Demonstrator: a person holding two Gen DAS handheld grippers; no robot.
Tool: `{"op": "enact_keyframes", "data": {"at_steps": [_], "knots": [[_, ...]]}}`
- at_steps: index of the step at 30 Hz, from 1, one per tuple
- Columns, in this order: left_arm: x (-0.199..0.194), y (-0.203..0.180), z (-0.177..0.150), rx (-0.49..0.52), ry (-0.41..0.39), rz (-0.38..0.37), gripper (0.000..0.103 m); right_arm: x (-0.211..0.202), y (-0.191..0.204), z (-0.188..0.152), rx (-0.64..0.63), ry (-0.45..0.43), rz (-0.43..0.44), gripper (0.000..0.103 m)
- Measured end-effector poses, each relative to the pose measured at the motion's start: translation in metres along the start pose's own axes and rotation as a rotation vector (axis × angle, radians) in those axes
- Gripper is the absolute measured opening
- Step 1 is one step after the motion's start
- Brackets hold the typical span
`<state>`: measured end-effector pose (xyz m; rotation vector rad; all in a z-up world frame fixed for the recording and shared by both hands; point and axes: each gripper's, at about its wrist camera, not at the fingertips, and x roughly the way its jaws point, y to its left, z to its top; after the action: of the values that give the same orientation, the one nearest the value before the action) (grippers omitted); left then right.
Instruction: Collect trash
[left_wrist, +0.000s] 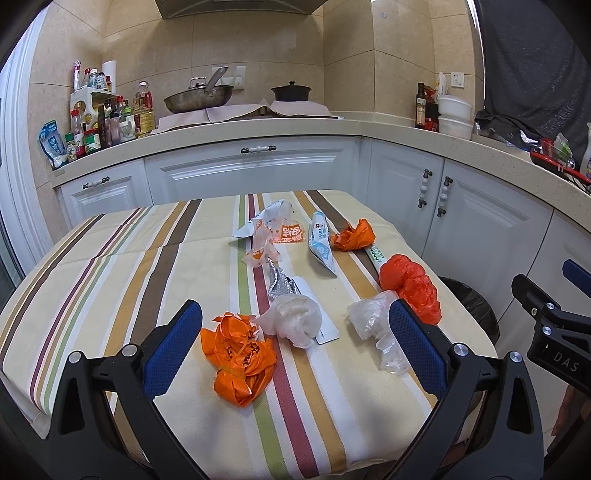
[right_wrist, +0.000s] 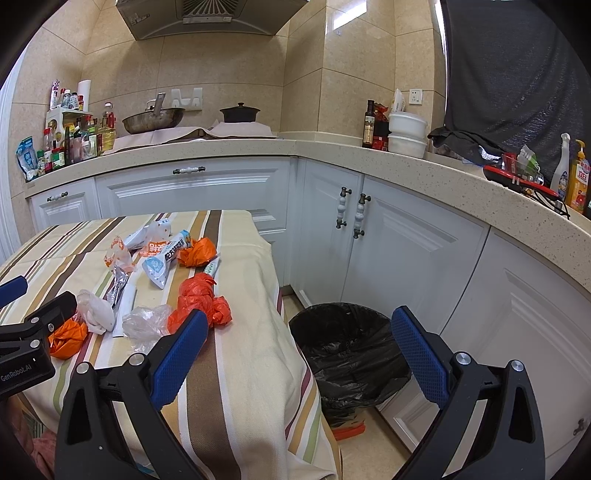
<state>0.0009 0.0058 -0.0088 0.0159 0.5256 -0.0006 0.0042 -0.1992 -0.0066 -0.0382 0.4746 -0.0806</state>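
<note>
In the left wrist view, the left gripper (left_wrist: 295, 332) hung with fingers spread wide above a crumpled orange plastic bag (left_wrist: 238, 360) at lower centre of the striped tablecloth (left_wrist: 110, 258) — nothing pinched. At right, the right gripper (right_wrist: 299, 347) gaped too, over the black-lined round bin (right_wrist: 347, 347).

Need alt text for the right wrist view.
The open right tool hovers between a striped tablecloth-covered table strewn with crumpled orange and clear plastic bags and wrappers, and a black-lined round trash bin on the floor beside white kitchen cabinets.
</note>
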Motion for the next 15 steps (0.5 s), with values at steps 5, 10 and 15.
{"op": "enact_keyframes", "data": {"at_steps": [5,10,15], "knots": [[0.0000,0.0025,-0.0006,0.000,0.001,0.001,0.099,0.0001,0.0001,-0.0002,0.000,0.002,0.000,0.097],[0.0001,0.0029,-0.0006,-0.001,0.001,0.001,0.099,-0.0001,-0.0001,-0.0003,0.000,0.001,0.000,0.097],[-0.0003,0.0033,-0.0013,-0.001,0.001,0.002,0.099,-0.0005,-0.0006,-0.0004,0.000,0.001,-0.001,0.097]]}}
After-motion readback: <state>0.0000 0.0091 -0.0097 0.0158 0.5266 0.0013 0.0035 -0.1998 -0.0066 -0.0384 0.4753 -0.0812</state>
